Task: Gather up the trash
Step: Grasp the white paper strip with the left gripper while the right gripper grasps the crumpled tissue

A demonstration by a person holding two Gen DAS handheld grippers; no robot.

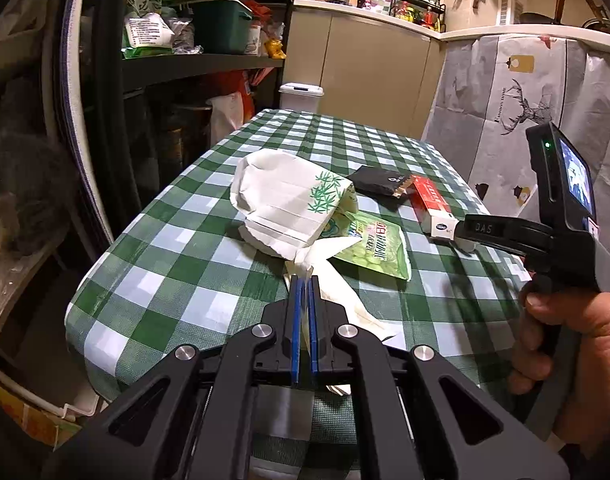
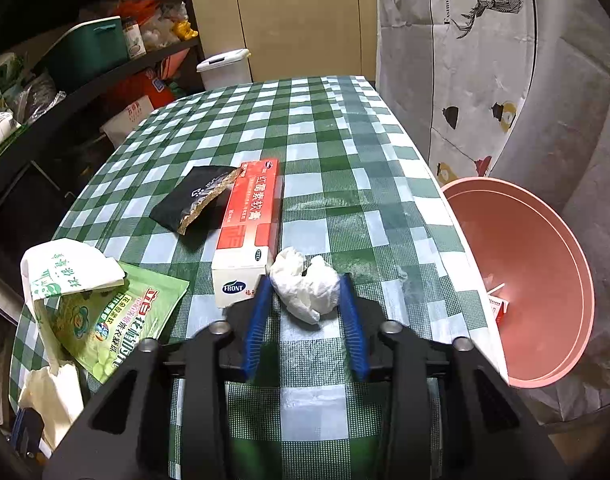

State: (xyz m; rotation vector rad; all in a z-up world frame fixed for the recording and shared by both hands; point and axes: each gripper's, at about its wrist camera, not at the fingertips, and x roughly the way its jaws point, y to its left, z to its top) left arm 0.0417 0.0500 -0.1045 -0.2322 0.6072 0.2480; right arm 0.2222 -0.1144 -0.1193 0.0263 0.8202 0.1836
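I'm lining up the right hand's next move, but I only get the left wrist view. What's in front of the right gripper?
Observer: A crumpled white tissue lies on the table between the right gripper's open fingers, next to the near end of the red box.
Operator: Any bin close by? I see none.
Observer: Yes, a pink bin stands just off the table's right edge, its mouth open toward the gripper.
Operator: Empty?
Observer: No, a small red-and-white scrap lies at its bottom.
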